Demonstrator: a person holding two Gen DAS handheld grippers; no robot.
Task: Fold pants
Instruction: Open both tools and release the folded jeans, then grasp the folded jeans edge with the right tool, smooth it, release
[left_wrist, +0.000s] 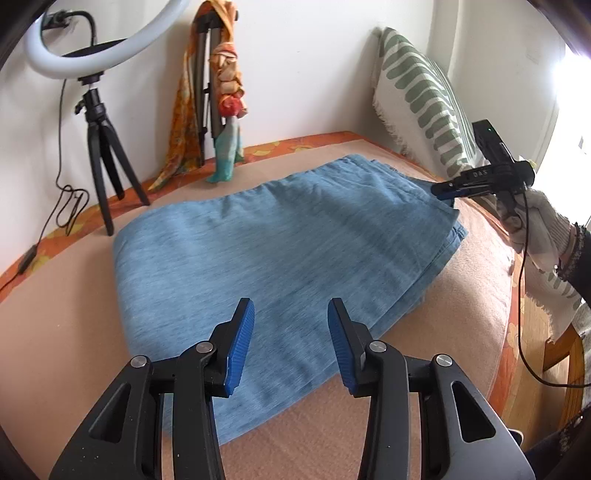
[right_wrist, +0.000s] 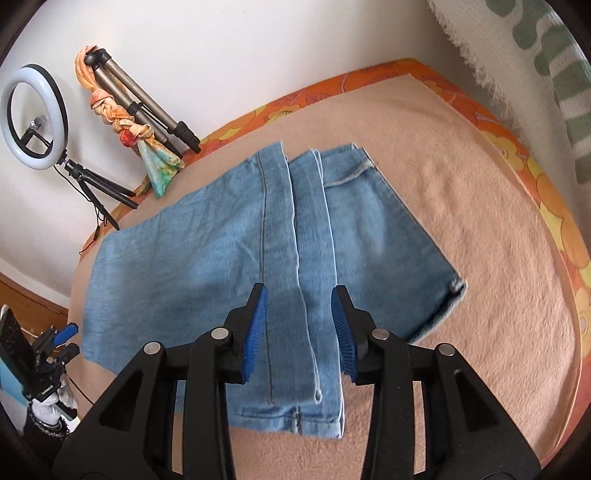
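Observation:
Folded light-blue jeans (left_wrist: 280, 236) lie flat on a peach blanket (left_wrist: 74, 325) spread over a bed. My left gripper (left_wrist: 291, 306) hovers open above the near edge of the jeans, with nothing between its blue pads. In the right wrist view the jeans (right_wrist: 192, 251) show their leg hems at the near end. My right gripper (right_wrist: 299, 291) stands open just above those hems, its pads apart from the cloth. A gloved hand (left_wrist: 539, 229) holds the right gripper (left_wrist: 447, 190) at the jeans' right edge. The left gripper (right_wrist: 68, 338) shows at the lower left.
A ring light on a black tripod (left_wrist: 99, 155) and a second tripod draped with an orange scarf (left_wrist: 221, 92) stand against the white wall. A green-and-white pillow (left_wrist: 417, 92) leans at the bed's right. An orange flowered sheet (right_wrist: 546, 184) edges the bed. A cable (left_wrist: 524, 295) hangs at the right.

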